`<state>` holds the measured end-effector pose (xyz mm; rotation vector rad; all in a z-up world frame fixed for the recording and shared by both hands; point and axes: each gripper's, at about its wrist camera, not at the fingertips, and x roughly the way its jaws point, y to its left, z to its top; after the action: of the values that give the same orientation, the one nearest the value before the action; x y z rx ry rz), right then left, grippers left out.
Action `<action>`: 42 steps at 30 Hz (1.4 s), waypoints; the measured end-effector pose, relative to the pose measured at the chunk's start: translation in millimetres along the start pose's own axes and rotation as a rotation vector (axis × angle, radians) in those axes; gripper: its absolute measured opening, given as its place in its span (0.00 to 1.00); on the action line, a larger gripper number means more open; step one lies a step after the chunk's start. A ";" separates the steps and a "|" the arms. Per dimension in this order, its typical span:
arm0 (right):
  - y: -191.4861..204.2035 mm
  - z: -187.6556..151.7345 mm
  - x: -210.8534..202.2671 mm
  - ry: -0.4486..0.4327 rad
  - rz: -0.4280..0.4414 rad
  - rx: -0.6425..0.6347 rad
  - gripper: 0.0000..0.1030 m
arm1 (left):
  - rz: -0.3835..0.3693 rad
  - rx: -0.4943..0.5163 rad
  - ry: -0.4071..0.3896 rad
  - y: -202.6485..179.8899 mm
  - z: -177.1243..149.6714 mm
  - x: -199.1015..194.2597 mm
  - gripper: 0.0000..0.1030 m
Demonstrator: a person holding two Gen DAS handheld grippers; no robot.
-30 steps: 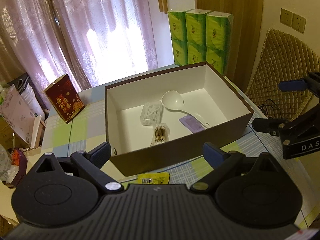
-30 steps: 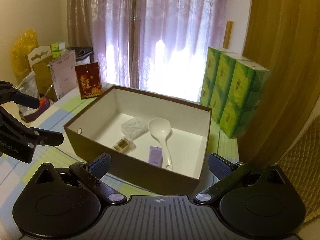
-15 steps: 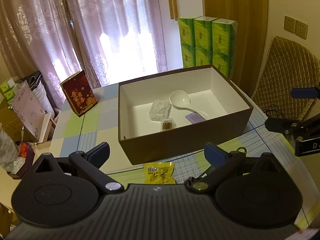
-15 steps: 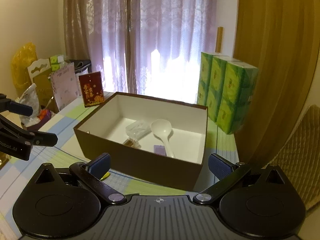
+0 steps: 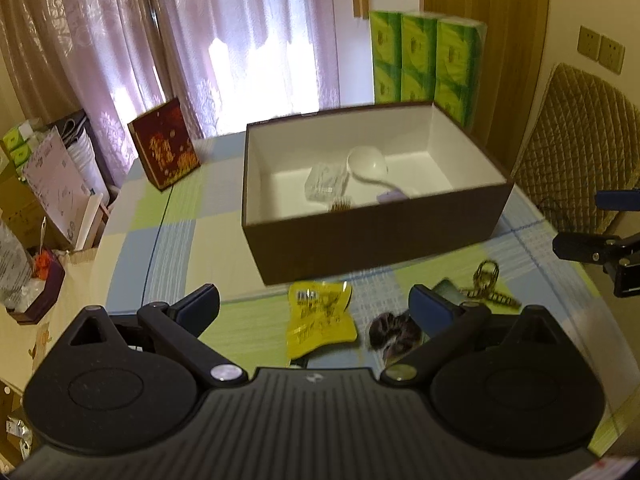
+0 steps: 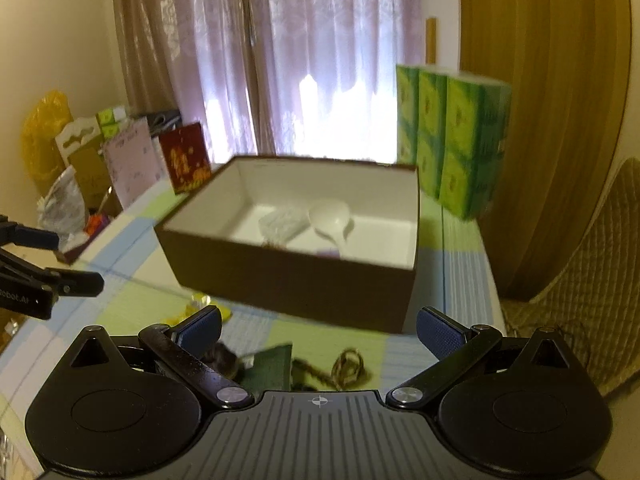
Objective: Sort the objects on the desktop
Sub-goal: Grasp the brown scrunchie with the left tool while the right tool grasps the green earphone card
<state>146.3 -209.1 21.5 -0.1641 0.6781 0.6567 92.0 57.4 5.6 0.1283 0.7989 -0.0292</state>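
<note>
- Checked cloth in green, blue and cream is seen covering the table (image 5: pixel 168 240), on which every item below is set.
- Brown cardboard forms the outside of the open box (image 5: pixel 372 240), white within; it is placed at the middle of the table, beyond both grippers.
- Green tissue packs (image 5: pixel 426 62) are stacked upright at the far right, just behind the box.
- Quilted chair back (image 5: pixel 580 140) is shown at the right, off the table edge.
- Red carton with gold print (image 5: pixel 166 150) is stood tilted at the far left of the box, apart from it.
- Left gripper (image 5: pixel 314 308) is held above the near table edge with its fingers spread wide and nothing between them.
- Right gripper (image 6: pixel 318 328) is likewise held low at the near edge, its fingers wide apart and empty; the hair clip is framed between them.
- White ladle (image 5: pixel 370 164) is laid inside the box, bowl toward the far side.
- Clear plastic case (image 5: pixel 324 184) is laid inside the box, just left of the ladle.
- Yellow snack packet (image 5: pixel 320 320) is laid flat on the cloth, just near of the box front.
- Gold hair clip (image 5: pixel 490 284) is laid on the cloth to the right of the packet.
- Dark scrunchie (image 5: pixel 390 332) is laid between packet and clip, partly hidden by a finger.
</note>
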 end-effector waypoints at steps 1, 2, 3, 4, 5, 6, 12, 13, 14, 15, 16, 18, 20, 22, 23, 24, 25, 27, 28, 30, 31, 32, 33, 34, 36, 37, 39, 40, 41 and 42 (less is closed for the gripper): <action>0.4 -4.8 2.4 0.013 0.008 0.001 0.98 | 0.000 0.003 0.008 -0.4 -4.0 2.3 0.97; 0.5 -8.8 4.6 0.024 0.017 0.003 0.98 | -0.003 0.004 0.017 -0.2 -8.2 4.2 0.97; 0.8 -13.1 6.3 0.032 0.027 0.005 0.98 | -0.008 0.002 0.026 0.4 -11.4 6.0 0.97; 0.9 -17.3 8.2 0.039 0.033 0.009 0.98 | -0.013 0.000 0.034 0.8 -14.4 8.2 0.97; 0.9 -20.6 10.4 0.048 0.038 0.012 0.98 | -0.016 -0.004 0.043 1.2 -18.0 10.5 0.97; 0.9 -23.6 12.5 0.056 0.044 0.015 0.98 | -0.017 -0.007 0.050 1.9 -21.4 12.5 0.97; 2.0 -39.4 25.8 0.110 0.052 0.012 0.98 | -0.044 0.008 0.073 -1.1 -36.3 24.5 0.96; 1.0 -42.3 27.8 0.121 0.053 0.013 0.98 | -0.052 0.015 0.073 -2.5 -37.9 26.2 0.96; 0.0 -45.3 30.0 0.132 0.054 0.016 0.98 | -0.063 0.023 0.073 -4.2 -40.0 28.0 0.96; -1.3 -48.2 32.1 0.144 0.050 0.019 0.98 | -0.072 0.029 0.073 -5.9 -41.7 29.6 0.96; -2.8 -51.2 33.9 0.154 0.045 0.021 0.98 | -0.080 0.036 0.074 -7.5 -43.6 31.5 0.96; -5.9 -57.6 36.4 0.175 0.035 0.026 0.98 | -0.099 0.052 0.073 -10.9 -46.7 35.7 0.96; -9.5 -63.5 38.7 0.196 0.025 0.033 0.98 | -0.121 0.067 0.073 -14.0 -49.3 40.4 0.96; -13.3 -68.8 41.1 0.215 0.014 0.043 0.98 | -0.142 0.086 0.075 -18.3 -52.3 46.5 0.95; -15.6 -71.5 42.1 0.224 0.008 0.048 0.98 | -0.151 0.098 0.078 -20.6 -53.8 50.0 0.94; -17.8 -73.7 43.0 0.233 0.003 0.052 0.98 | -0.160 0.111 0.080 -22.7 -55.3 53.5 0.93; -20.4 -76.6 44.1 0.244 -0.001 0.057 0.98 | -0.169 0.123 0.084 -24.4 -56.4 56.9 0.92; -25.6 -82.3 47.7 0.271 -0.012 0.066 0.98 | -0.190 0.149 0.091 -28.3 -59.0 63.6 0.92; -28.0 -85.2 49.1 0.285 -0.020 0.072 0.98 | -0.199 0.164 0.094 -30.4 -59.9 66.5 0.91; -32.4 -89.8 51.1 0.306 -0.032 0.087 0.98 | -0.215 0.195 0.097 -34.2 -61.4 71.3 0.90; -34.7 -91.9 52.1 0.316 -0.039 0.096 0.98 | -0.226 0.212 0.096 -36.3 -61.9 73.7 0.90; -36.8 -93.6 53.0 0.324 -0.045 0.105 0.98 | -0.239 0.231 0.095 -38.3 -61.9 76.5 0.90; -38.4 -94.6 54.0 0.330 -0.050 0.111 0.98 | -0.251 0.251 0.093 -40.2 -61.5 79.7 0.89; -40.0 -95.8 54.8 0.336 -0.056 0.117 0.98 | -0.263 0.271 0.090 -42.2 -60.7 83.4 0.89; -42.9 -97.5 56.2 0.345 -0.066 0.129 0.98 | -0.280 0.307 0.093 -46.1 -58.6 92.3 0.88; -44.6 -98.1 57.1 0.349 -0.071 0.135 0.98 | -0.292 0.325 0.096 -47.4 -57.2 97.1 0.87; -47.6 -99.4 58.6 0.356 -0.084 0.149 0.98 | -0.319 0.360 0.104 -49.9 -54.8 106.4 0.82; -49.8 -100.5 59.2 0.360 -0.091 0.157 0.98 | -0.330 0.381 0.107 -51.3 -53.9 110.6 0.78; -51.9 -101.4 59.6 0.363 -0.096 0.165 0.98 | -0.341 0.407 0.110 -52.9 -53.1 115.7 0.78; -54.1 -102.6 60.1 0.367 -0.102 0.174 0.98 | -0.347 0.428 0.114 -54.1 -52.6 120.1 0.78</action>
<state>160.5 -256.7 -99.4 -0.1584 1.0685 0.4700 134.3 13.0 -122.3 0.3977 0.9131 -0.5266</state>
